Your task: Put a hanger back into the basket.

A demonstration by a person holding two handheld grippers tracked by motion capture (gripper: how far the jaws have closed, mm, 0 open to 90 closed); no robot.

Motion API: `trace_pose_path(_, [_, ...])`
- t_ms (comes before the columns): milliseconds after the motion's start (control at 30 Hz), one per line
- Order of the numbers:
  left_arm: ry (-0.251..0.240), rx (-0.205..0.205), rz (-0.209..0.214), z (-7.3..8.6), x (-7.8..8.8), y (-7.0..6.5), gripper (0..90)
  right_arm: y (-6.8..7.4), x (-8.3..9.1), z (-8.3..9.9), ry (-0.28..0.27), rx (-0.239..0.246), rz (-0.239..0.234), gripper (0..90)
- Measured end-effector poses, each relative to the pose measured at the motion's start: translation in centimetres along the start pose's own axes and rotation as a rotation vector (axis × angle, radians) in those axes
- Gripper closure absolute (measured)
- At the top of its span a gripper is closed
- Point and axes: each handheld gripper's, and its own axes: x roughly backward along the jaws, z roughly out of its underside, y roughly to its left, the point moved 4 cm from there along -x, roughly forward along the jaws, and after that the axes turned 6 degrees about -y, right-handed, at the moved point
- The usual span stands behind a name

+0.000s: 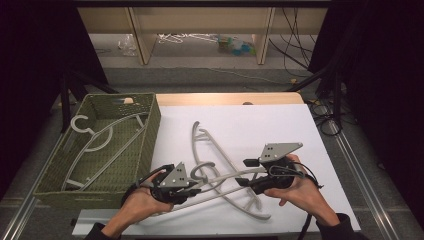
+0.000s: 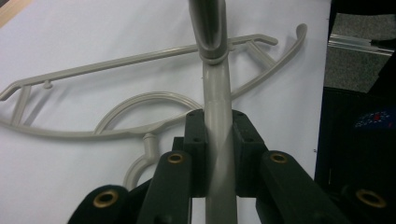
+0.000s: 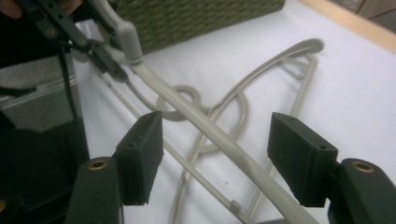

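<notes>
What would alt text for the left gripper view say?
The left gripper's two black jaws are shut on a grey plastic hanger. Beyond it, a second grey hanger lies flat on the white table.

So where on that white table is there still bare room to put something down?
The white sheet is bare along its far edge and right side, beyond the hangers. The near middle is crowded: crossed hangers, left gripper, right gripper. The basket holds another hanger.

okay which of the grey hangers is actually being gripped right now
The hanger lying crosswise over the other one on the white sheet: the left claw is shut on its arm. The one under it and the basket's hanger lie untouched.
</notes>
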Motion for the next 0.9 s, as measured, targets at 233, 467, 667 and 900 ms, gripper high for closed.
trace_pose_path(233, [-0.003, 0.055, -0.051, -0.4, 1.7, 1.2, 78.7, 0.0, 0.4, -0.2, -0.052, -0.013, 0.026, 34.9])
trace_pose_path(467, [-0.038, 0.099, -0.08, -1.0, 3.7, 2.2, 78.7, 0.9, 0.3, 0.1, -0.084, -0.028, 0.037, 30.5])
trace_pose_path(667, [-0.085, 0.128, -0.103, -1.5, 5.1, 2.9, 78.7, 1.1, -0.1, 1.0, -0.093, -0.053, 0.038, 27.9])
trace_pose_path(900, [-0.124, 0.166, -0.106, -2.4, 6.4, 3.4, 78.7, 1.1, -0.4, 1.8, -0.083, -0.071, 0.023, 27.1])
